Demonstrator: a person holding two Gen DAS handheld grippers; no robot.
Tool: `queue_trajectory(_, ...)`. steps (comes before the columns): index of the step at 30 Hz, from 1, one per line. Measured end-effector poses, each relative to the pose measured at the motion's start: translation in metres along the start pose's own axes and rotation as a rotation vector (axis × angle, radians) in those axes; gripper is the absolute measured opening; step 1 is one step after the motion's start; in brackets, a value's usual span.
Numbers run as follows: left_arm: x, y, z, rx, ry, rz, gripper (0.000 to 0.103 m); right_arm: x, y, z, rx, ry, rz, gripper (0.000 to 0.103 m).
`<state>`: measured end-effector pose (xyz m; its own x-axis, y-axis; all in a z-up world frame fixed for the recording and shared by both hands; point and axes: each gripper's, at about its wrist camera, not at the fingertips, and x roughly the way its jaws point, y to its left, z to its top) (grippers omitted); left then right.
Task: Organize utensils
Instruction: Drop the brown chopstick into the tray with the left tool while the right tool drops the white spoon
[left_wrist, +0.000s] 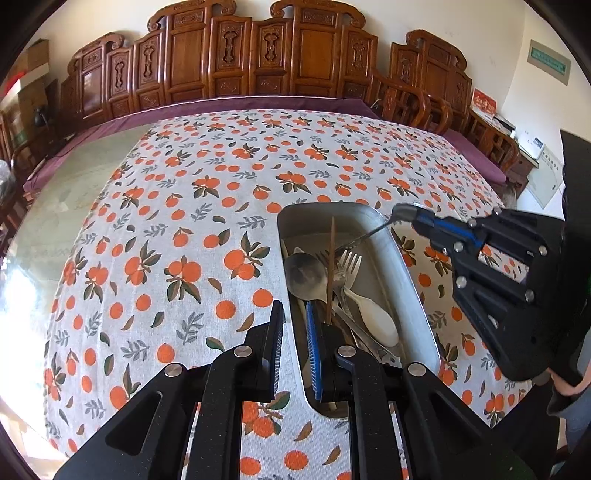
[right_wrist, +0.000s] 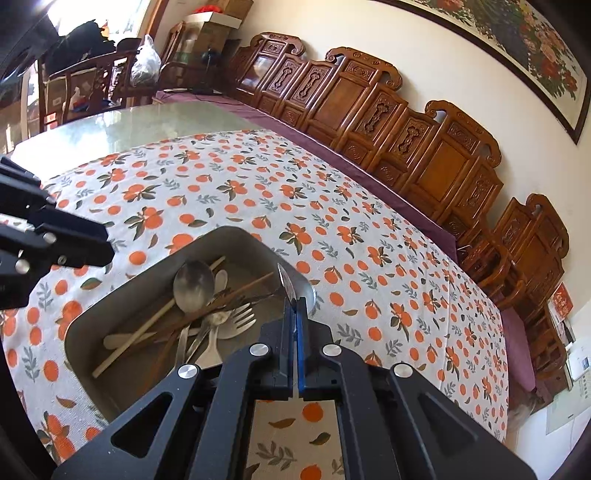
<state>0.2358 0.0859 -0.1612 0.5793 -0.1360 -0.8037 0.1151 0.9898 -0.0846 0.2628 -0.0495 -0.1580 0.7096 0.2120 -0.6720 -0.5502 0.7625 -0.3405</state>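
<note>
A grey metal tray (left_wrist: 413, 280) (right_wrist: 110, 295) on the orange-print tablecloth holds several utensils: a large metal spoon (left_wrist: 304, 275) (right_wrist: 194, 284), forks (left_wrist: 349, 260) (right_wrist: 236, 319), a white plastic spoon (left_wrist: 376, 319) and chopsticks (right_wrist: 236, 291). My left gripper (left_wrist: 295, 332) is open, its fingers astride the tray's left wall. My right gripper (right_wrist: 294, 306) (left_wrist: 417, 219) is shut on a metal utensil (right_wrist: 286, 282) at the tray's far right rim; its thin shaft (left_wrist: 369, 232) reaches down into the tray.
The tablecloth (left_wrist: 207, 206) covers a glass-topped table (right_wrist: 147, 122). Carved wooden chairs (left_wrist: 258, 55) (right_wrist: 406, 129) line the far side and right side. Boxes and bags stand at the back left (right_wrist: 144, 59).
</note>
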Motion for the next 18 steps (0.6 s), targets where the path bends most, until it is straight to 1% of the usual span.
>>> queue_trajectory(6,-0.002,0.005,-0.001,-0.011,-0.007,0.006,0.011,-0.008,0.019,-0.015,-0.024,0.017,0.035,0.008)
queue_trajectory(10,-0.003,0.01,-0.002,-0.022,-0.007,0.009,0.011,-0.007,0.029,-0.023,-0.014,0.036,0.072,0.011)
queue_trajectory(18,-0.004,0.013,-0.003,-0.026,-0.008,0.016,0.011,-0.002,0.037,-0.029,0.063,0.082,0.222,0.011)
